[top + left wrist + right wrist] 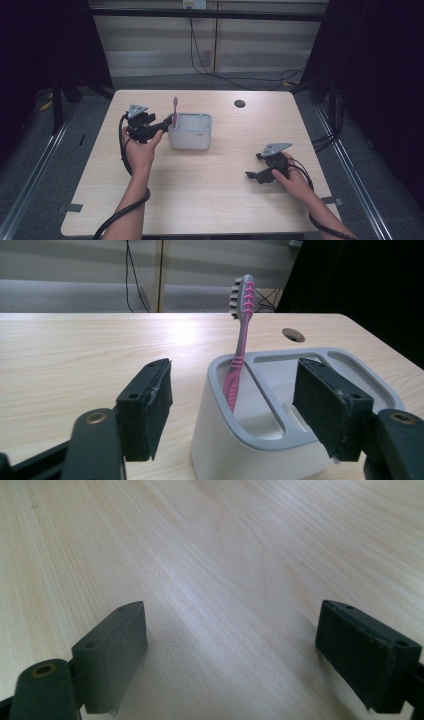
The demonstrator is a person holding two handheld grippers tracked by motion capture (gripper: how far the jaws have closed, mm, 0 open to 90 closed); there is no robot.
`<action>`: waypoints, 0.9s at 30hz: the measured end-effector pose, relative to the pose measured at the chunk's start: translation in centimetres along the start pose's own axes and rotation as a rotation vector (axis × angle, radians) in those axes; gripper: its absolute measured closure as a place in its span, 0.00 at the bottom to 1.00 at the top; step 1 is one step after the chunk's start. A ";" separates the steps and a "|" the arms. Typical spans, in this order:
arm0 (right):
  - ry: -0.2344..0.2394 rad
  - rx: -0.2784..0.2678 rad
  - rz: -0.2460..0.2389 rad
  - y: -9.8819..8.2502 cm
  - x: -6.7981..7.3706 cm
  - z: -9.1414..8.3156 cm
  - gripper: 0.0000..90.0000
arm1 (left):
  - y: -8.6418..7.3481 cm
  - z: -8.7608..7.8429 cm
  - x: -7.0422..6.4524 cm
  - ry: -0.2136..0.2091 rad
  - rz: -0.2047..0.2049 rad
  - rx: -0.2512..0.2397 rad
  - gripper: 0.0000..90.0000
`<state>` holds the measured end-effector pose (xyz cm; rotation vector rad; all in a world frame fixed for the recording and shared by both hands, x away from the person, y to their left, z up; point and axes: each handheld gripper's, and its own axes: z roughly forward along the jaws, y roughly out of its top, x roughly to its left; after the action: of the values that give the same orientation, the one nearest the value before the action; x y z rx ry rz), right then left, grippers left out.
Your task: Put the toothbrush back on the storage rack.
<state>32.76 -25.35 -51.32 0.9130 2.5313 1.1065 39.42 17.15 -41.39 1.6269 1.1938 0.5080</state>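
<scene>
I judged the placing step as good as done: the pink toothbrush (239, 355) stood in the left-hand slot of the white holder (260, 450), near the middle of the tabletop (210, 165) and a little to its left. My left tongs (232, 412) stood wide, their pads to either side of the holder's near corner and pressing on nothing, the handle free between them. The right tongs (232, 655) were wide too, with nothing held, low over bare wood well apart from the holder, in the right hand (292, 182).

The brush's long axis ran close to upright, with a slight lean toward the far right in the left gripper view; head and bristles pointed up, the handle's foot down in the slot.

Next, as I saw it, I had to draw the left tongs straight back without clipping the handle or nudging the holder.
</scene>
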 end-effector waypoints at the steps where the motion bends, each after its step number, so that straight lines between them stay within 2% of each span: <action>1: 0.000 0.000 0.000 0.0 0.0 0.0 0.14 | 0.0 0.0 0.1 -0.003 -0.003 0.001 0.34; 9: 0.000 0.000 0.001 0.0 0.0 0.0 0.14 | -0.2 -0.5 0.4 -0.026 0.003 0.006 0.30; 27: 0.000 0.000 0.001 0.0 0.0 0.0 0.14 | -1.2 -1.9 1.1 -0.073 0.042 0.031 0.28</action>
<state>32.75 -25.34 -51.32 0.9141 2.5313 1.1060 37.83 19.04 -41.98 1.6856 1.1208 0.4543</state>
